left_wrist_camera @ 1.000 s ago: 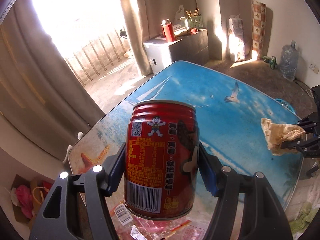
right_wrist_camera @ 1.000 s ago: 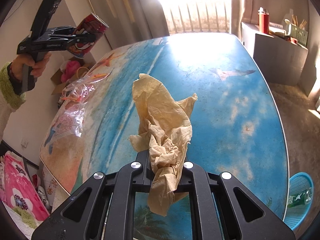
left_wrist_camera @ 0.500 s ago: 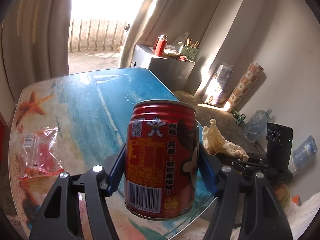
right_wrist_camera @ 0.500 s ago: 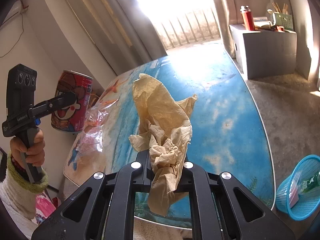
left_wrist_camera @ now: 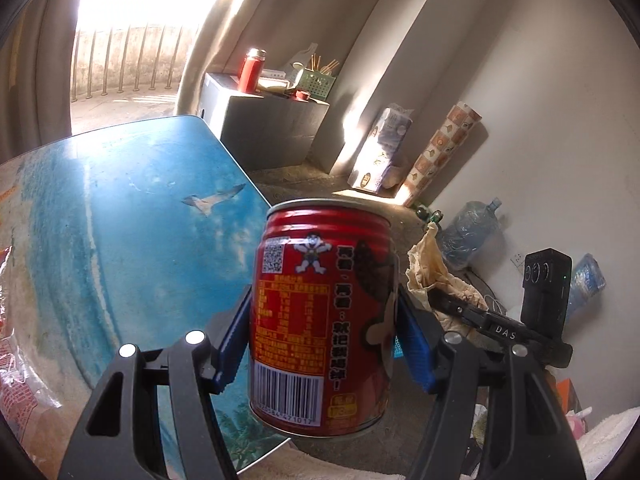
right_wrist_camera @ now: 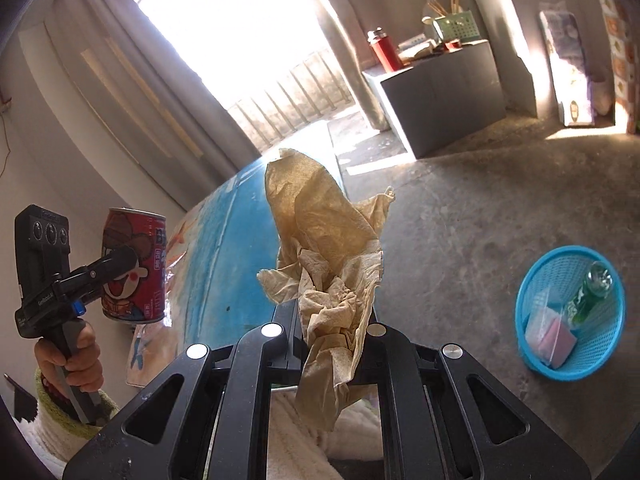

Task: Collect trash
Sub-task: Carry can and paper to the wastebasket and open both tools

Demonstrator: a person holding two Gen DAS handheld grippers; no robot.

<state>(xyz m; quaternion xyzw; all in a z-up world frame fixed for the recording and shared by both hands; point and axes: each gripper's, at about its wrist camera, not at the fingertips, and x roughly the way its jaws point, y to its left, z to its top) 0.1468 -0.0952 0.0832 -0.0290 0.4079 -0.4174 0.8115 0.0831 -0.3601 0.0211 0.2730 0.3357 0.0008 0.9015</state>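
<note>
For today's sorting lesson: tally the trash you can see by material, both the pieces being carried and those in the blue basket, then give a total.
Metal: 1, can
Paper: 1, napkin
Plastic bottle: 1, green bottle in basket
Plastic bag: 1, bag in basket
Total: 4

Bare concrete floor (right_wrist_camera: 472, 216) betw table (right_wrist_camera: 240, 232) edge & blue basket (right_wrist_camera: 532, 344); basket mouth unblocked, bottle (right_wrist_camera: 592, 292) + packet lying inside.

Hidden behind can (left_wrist_camera: 322, 320): part of table (left_wrist_camera: 120, 220) edge. Cut off at left of frame: wrapper (left_wrist_camera: 18, 344). Too small to tell: basket (right_wrist_camera: 536, 292) contents.
</note>
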